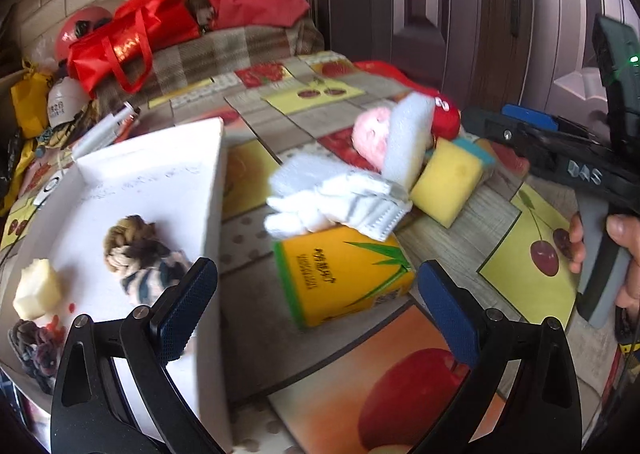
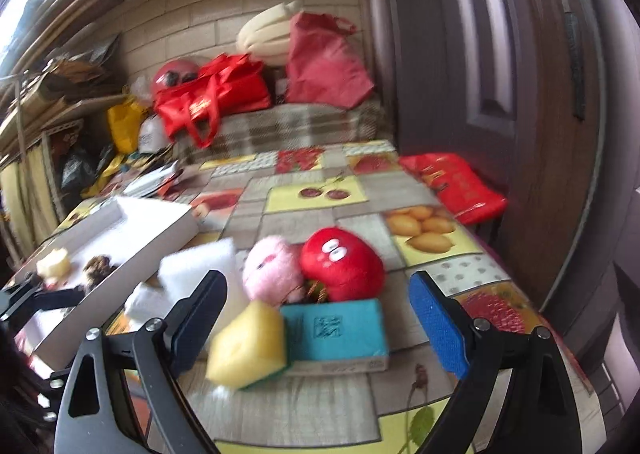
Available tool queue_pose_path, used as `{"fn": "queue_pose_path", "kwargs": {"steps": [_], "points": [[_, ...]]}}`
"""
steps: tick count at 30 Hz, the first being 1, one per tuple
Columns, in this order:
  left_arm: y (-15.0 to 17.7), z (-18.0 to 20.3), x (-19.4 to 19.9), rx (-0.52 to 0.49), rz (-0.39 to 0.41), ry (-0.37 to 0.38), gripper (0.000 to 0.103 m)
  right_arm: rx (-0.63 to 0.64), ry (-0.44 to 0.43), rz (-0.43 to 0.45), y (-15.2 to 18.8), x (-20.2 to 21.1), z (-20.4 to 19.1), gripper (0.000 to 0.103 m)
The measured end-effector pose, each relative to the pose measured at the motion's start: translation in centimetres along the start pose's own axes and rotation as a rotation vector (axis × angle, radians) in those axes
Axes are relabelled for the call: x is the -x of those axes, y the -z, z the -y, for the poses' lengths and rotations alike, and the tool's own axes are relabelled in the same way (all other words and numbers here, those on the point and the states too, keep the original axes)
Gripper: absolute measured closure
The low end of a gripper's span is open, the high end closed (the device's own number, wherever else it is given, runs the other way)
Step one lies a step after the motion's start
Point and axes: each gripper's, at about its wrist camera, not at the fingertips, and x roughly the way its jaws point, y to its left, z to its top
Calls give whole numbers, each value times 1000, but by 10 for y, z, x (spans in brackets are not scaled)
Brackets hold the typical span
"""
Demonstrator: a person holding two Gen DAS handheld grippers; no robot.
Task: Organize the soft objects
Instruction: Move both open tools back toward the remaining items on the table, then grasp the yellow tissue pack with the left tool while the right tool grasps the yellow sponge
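Note:
A white box [image 1: 160, 181] lies at the left and holds a knotted rope toy [image 1: 140, 254], a pale foam piece [image 1: 36, 290] and a dark rope toy [image 1: 34, 346]. My left gripper [image 1: 316, 306] is open and empty, just in front of a yellow tissue pack [image 1: 344, 274] with white gloves [image 1: 332, 197] on it. Behind are a white sponge [image 1: 408, 137], a yellow sponge [image 1: 446, 177], a pink plush [image 1: 372, 133] and a red plush [image 1: 444, 113]. My right gripper [image 2: 316, 322] is open and empty over the yellow sponge [image 2: 248, 346] and a teal tissue pack [image 2: 336, 330].
The table has a fruit-print cloth [image 2: 320, 189]. Red bags [image 2: 216, 97], a cream cushion [image 2: 268, 33] and a plaid blanket [image 2: 288, 121] are piled at the far end. A red packet [image 2: 456, 185] lies at the right edge beside a dark door [image 2: 480, 53].

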Motion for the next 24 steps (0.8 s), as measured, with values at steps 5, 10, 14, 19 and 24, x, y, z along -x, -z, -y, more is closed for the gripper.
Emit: {"fn": "queue_pose_path", "kwargs": {"steps": [5,10,14,19,24], "points": [[-2,8,-15,4,-57,-3,2,116,-119,-113,4,-12,-24,10],[-5,8,-21,36,-60,-6,2,208,-105,-231,12,-33,-43,11],[-6,8,-30,30,-103,1,20,222,-114,-256,16,-35,-44,43],[-6,9,-29,25,-94,25,23,281,-114,-274,20,-37,-54,55],[-6,4,-20,47,-47,42,23,284,-98,-207,20,-21,-53,56]]}}
